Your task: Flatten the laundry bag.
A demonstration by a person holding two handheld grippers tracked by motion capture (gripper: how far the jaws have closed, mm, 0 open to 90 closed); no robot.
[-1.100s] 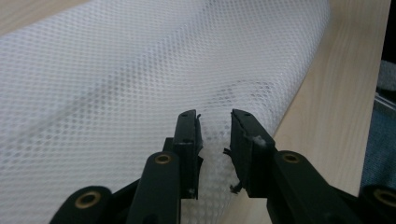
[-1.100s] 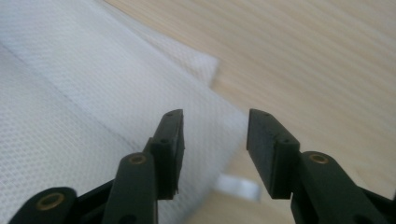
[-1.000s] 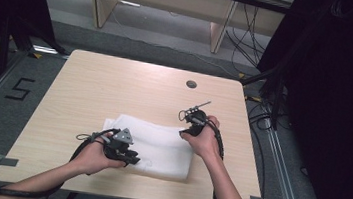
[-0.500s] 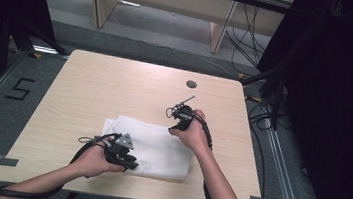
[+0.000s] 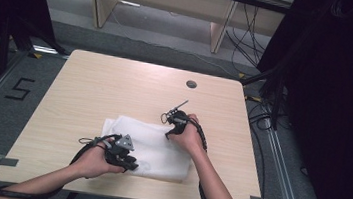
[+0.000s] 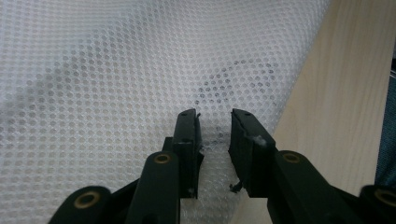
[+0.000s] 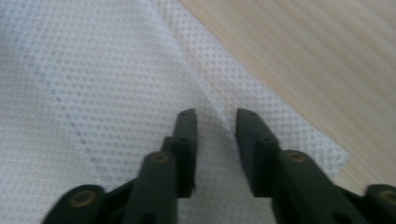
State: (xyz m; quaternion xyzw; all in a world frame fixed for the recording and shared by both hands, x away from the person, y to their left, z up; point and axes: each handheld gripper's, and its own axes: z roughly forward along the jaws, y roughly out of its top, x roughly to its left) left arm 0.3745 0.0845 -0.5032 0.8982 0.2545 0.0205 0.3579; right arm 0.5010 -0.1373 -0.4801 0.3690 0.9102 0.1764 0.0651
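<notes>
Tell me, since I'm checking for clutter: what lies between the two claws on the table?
In the high view, only white perforated mesh fabric stretches between the left claw and the right claw; nothing else lies there.

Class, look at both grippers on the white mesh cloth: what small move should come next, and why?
Probably lift the right gripper slightly to raise the fold. Its jaws have just been closing around a ridge of the mesh cloth, while the left gripper pinches the near edge by the table, so both seem to have hold.
</notes>
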